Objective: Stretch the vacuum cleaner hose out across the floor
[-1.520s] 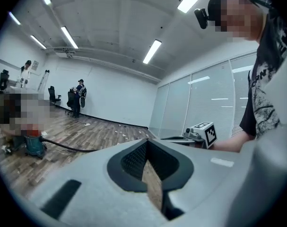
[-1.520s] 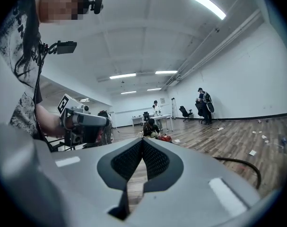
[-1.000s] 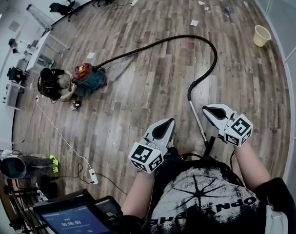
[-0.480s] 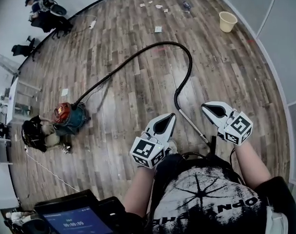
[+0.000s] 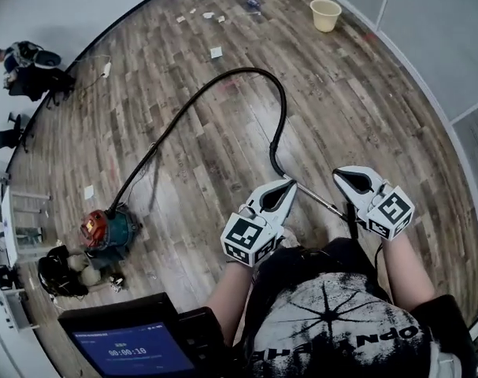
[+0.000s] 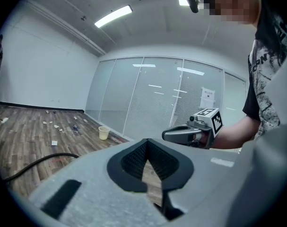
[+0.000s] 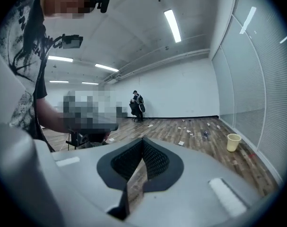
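**A:** Both are hovering closed and empty: the left tool and the right tool, close by the thin silver metal wand.

**B:** And the black ribbed vacuum hose is lying hooked across the wooden plank floor, running back to the red-and-teal canister vacuum.

**A:** I'm worrying about a hard tug on that wand dragging the canister along instead of straightening the bend.

**B:** Or a pinch slipping off the smooth tube.
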A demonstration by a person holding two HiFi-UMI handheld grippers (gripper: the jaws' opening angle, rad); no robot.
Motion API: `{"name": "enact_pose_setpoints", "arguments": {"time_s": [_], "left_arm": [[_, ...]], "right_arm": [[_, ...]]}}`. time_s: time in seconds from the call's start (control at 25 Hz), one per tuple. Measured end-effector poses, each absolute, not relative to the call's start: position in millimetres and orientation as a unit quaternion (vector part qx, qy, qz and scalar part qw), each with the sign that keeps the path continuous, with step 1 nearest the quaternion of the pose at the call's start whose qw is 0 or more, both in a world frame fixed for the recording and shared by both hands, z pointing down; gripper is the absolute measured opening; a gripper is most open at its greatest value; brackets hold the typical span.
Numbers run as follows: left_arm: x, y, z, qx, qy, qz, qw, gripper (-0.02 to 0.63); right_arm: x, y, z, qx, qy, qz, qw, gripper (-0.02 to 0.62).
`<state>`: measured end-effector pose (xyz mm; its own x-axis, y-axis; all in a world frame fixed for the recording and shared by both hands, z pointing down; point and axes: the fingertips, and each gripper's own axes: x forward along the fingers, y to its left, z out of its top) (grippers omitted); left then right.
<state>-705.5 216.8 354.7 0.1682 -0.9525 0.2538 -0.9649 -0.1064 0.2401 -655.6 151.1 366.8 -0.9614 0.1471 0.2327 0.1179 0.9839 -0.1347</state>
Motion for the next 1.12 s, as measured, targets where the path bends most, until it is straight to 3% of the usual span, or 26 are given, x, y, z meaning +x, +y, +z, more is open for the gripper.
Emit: {"name": "enact_pose_setpoints", "arguments": {"time_s": [0.64,0.84,1.12], "left_arm": [[-614,179,409,0.781,-0.589,0.057,0.199,0.000],[-599,167,442,0.788,-0.577,0.053,0.210,0.000],[-632,149,493,0.801,-0.554,0.051,0.221,0.000]], "right_arm": [[-527,107,470,0.019,-0.977,0.096,0.188,0.006],[-515,109,525,0.016,-0.968,0.094,0.233,0.029],[-540,97,594,0.034,-0.955,0.083,0.282,0.057]]}}
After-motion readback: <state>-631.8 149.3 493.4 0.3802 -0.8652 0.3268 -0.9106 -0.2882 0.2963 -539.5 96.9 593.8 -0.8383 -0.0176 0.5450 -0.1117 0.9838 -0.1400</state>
